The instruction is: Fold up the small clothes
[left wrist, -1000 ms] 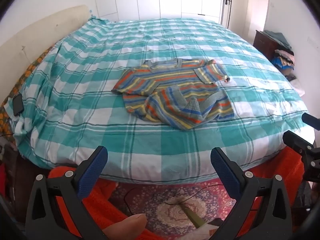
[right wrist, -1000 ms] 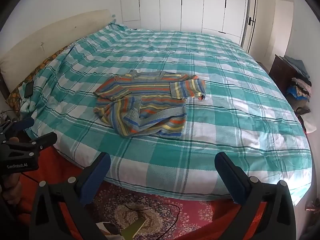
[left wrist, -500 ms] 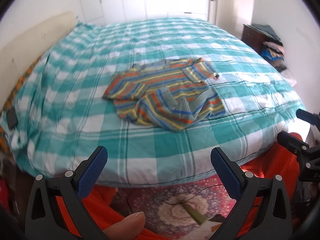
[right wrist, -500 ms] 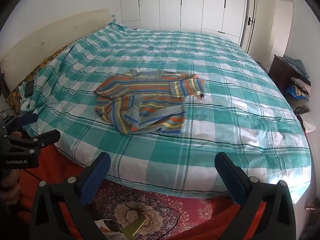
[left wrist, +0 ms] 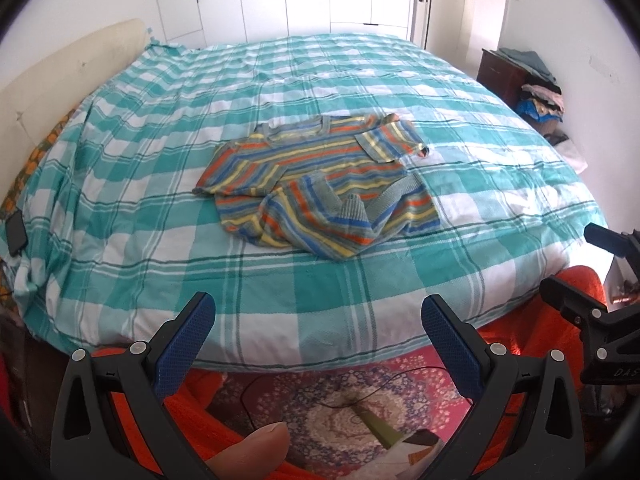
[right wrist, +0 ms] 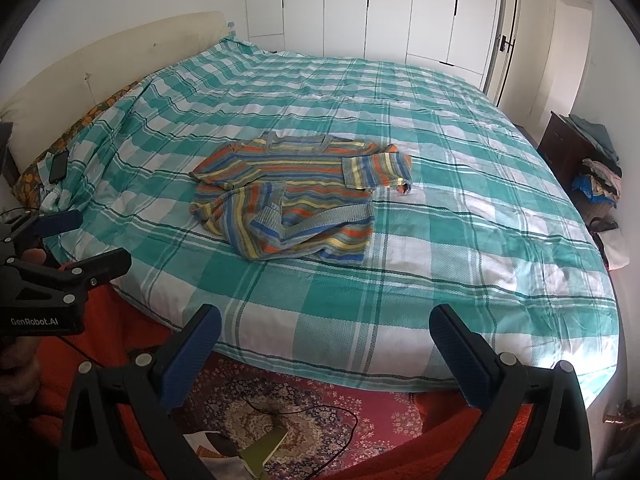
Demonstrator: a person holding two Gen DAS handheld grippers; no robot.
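Observation:
A small striped sweater [left wrist: 320, 184] [right wrist: 292, 200] in orange, blue, yellow and grey lies rumpled in the middle of the bed, both sleeves crossed over its body. My left gripper [left wrist: 318, 320] is open and empty, held off the foot of the bed, well short of the sweater. My right gripper [right wrist: 324, 324] is also open and empty at the bed's near edge. The right gripper [left wrist: 580, 272] shows at the right edge of the left wrist view. The left gripper [right wrist: 80, 236] appears at the left edge of the right wrist view.
A teal and white checked cover [left wrist: 320, 80] [right wrist: 440, 160] spreads over the bed. A patterned red rug [left wrist: 340, 408] with a cable and a book lies below. A dark nightstand [right wrist: 564, 144] piled with clothes stands at the right. A phone [right wrist: 59, 166] lies by the headboard.
Both grippers have shifted slightly at the foot of the bed, and the left view tilted and then levelled. The sweater has not moved and both grippers stayed open.

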